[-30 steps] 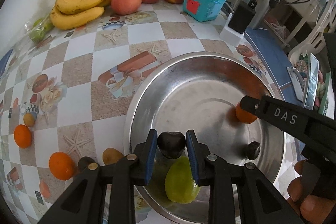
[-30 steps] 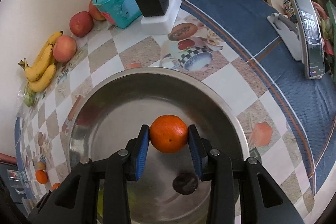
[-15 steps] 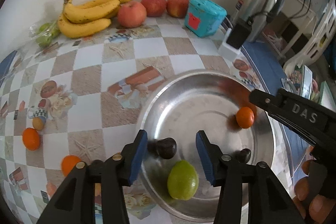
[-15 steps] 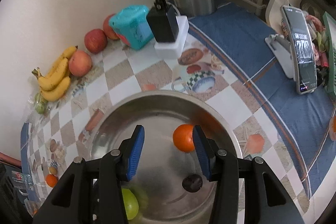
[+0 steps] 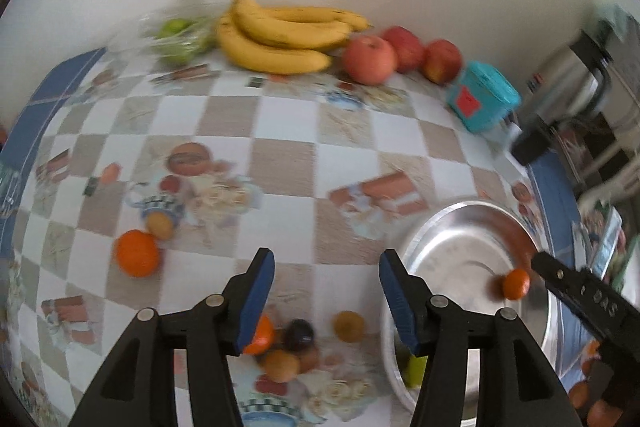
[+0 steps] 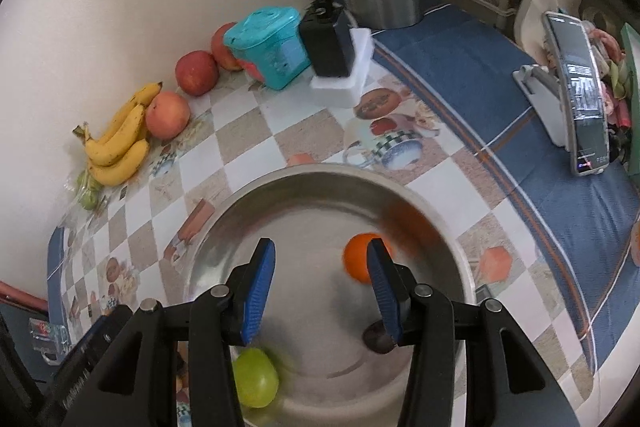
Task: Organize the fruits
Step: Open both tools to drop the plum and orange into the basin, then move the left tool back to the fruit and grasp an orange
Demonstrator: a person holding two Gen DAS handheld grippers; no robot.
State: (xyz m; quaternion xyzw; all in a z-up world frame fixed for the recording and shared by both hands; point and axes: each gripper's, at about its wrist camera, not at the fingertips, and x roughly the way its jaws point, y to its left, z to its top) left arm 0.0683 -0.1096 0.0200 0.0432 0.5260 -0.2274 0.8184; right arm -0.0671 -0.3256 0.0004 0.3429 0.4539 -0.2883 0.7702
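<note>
Both grippers have let go of their fruit and drawn back since a second ago: the left gripper (image 5: 326, 283), which had pinched a dark plum over the bowl, has swung away to the left and now hangs spread wide with nothing between its blue pads, above the checkered tablecloth (image 5: 280, 131). Just below and between its fingers lies a blurred cluster of small fruit (image 5: 298, 341) on the cloth, a dark one among orange ones, and another orange (image 5: 137, 253) sits well off to its left. The steel bowl (image 5: 448, 227) now lies to the right of this gripper. The right gripper (image 6: 320, 281) is also spread and empty, hovering over the steel bowl (image 6: 320, 171); the mandarin (image 6: 362, 257) it released rests on the bowl's floor just behind its right pad, while a green fruit (image 6: 256, 377) lies near its left finger and a dark plum (image 6: 376, 337) shows partly behind the right finger. Bananas (image 5: 280, 39) and apples (image 5: 370, 59) line the wall.
</note>
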